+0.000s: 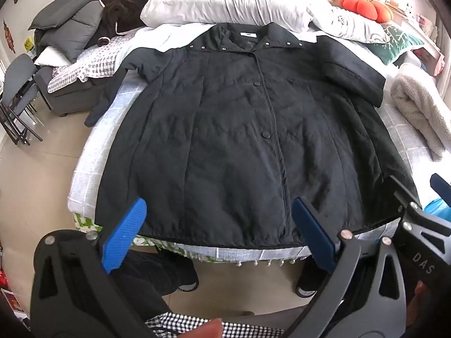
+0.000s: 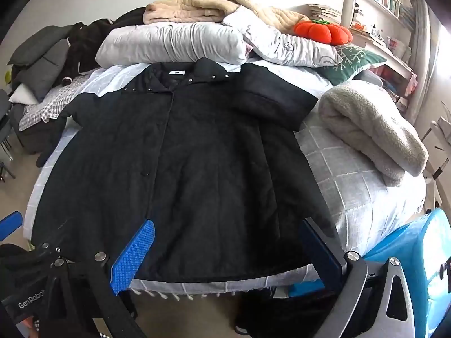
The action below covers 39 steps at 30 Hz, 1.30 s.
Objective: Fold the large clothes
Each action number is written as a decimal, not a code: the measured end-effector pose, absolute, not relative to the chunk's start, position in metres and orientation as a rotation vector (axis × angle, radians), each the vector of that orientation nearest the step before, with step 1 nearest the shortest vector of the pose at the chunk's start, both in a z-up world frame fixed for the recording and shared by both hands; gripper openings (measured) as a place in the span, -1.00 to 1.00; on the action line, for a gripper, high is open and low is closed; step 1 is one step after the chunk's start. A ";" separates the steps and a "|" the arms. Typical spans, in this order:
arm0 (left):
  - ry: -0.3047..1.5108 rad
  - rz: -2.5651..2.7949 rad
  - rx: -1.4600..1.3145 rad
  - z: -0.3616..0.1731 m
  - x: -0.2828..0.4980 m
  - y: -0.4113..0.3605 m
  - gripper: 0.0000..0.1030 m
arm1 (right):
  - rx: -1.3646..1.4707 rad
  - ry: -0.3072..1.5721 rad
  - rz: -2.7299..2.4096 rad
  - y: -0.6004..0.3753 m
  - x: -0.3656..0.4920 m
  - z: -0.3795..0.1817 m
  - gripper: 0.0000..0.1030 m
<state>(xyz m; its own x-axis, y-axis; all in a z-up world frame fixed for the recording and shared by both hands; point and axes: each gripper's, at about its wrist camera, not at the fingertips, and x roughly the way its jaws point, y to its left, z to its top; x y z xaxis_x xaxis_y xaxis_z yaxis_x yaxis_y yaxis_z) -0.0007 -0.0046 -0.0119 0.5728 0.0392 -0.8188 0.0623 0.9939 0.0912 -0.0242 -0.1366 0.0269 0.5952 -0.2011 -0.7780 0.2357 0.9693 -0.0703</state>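
Though claws gape, coat beyond.

Both wrist cameras look forward between their blue fingers from the bed's near edge, sharing the spread black quilted coat close ahead.

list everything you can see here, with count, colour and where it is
jacket: 1, black, spread flat on the bed, collar away from the grippers
bed cover: 1, pale grey check, under the jacket
pillows: 2, light grey, behind the collar
pumpkin cushion: 1, orange, far right
green cushion: 1, beside the pumpkin
fleece blanket: 1, cream, rolled, right of the jacket
beige blanket: 1, atop the pillows
left gripper: blue pads, open, at the hem
right gripper: blue pads, open, at the hem
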 end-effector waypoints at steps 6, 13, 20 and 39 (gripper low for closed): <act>0.962 -0.017 0.111 -0.013 0.000 -0.006 0.99 | 0.043 0.896 -0.266 -0.140 -0.024 0.027 1.00; 0.952 -0.012 0.114 -0.011 -0.001 -0.004 0.99 | 0.044 0.898 -0.269 -0.140 -0.024 0.028 1.00; 0.950 -0.008 0.109 -0.011 -0.003 -0.001 0.99 | 0.038 0.896 -0.270 -0.140 -0.024 0.028 1.00; 0.952 -0.008 0.113 -0.015 -0.005 -0.002 0.99 | 0.036 0.890 -0.285 -0.140 -0.028 0.028 1.00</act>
